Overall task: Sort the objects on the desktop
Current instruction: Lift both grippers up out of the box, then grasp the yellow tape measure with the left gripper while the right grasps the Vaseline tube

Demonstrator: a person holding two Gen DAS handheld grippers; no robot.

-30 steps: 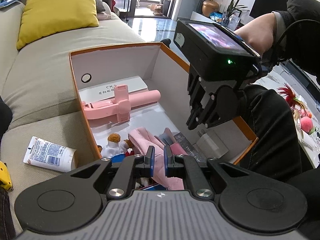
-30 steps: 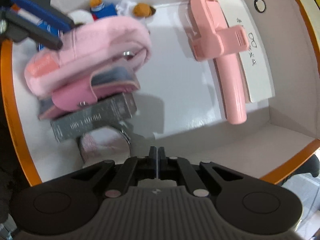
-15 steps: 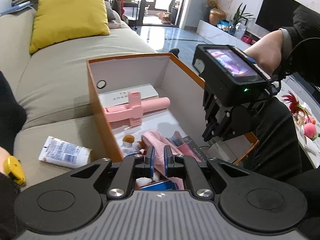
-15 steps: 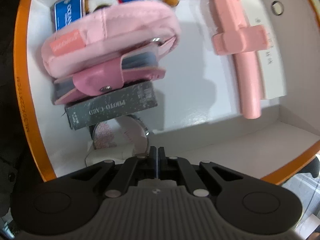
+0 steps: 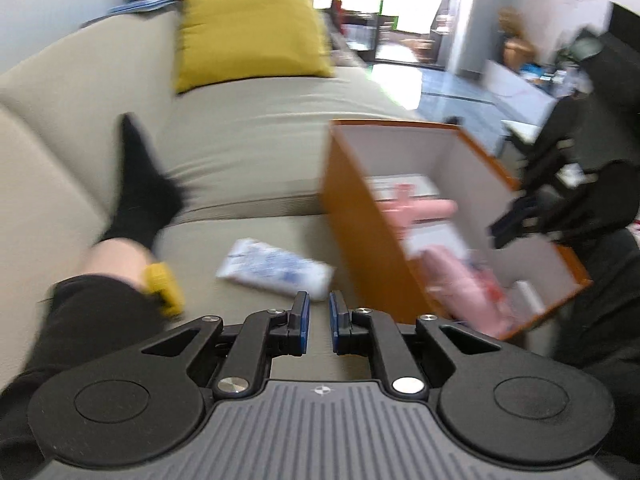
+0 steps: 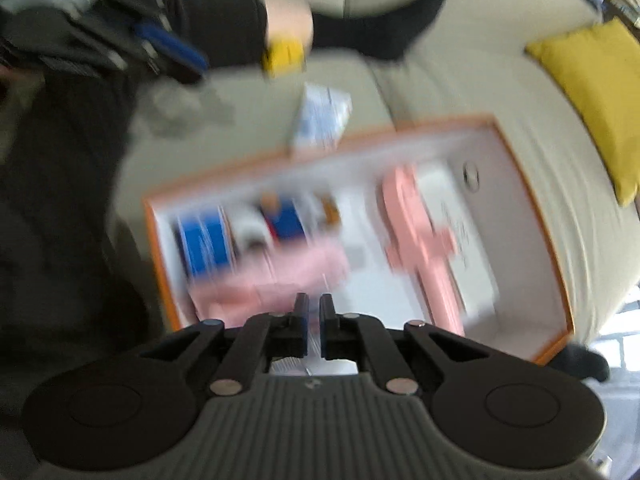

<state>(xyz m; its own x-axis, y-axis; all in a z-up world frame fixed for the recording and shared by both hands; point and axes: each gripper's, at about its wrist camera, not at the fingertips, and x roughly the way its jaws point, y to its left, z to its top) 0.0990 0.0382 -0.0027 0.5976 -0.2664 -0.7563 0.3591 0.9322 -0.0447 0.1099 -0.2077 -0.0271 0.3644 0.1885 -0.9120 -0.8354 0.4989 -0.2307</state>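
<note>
2 claws now slightly spread, empty, left claw (image 5: 319, 314) swung toward tube (image 5: 276, 269), right claw (image 6: 314, 320) above box (image 6: 552, 264)

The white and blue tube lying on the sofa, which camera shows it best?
The left wrist view: the white and blue tube lies whole on the beige sofa cushion, just left of the orange box. The right wrist view shows it smaller and blurrier, beyond the box's rim.

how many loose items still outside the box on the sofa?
2. White-and-blue tube lies on the sofa seat just left of the orange box. Small yellow object sits by the person's leg. Frames are blurred; more may be hidden.
</note>
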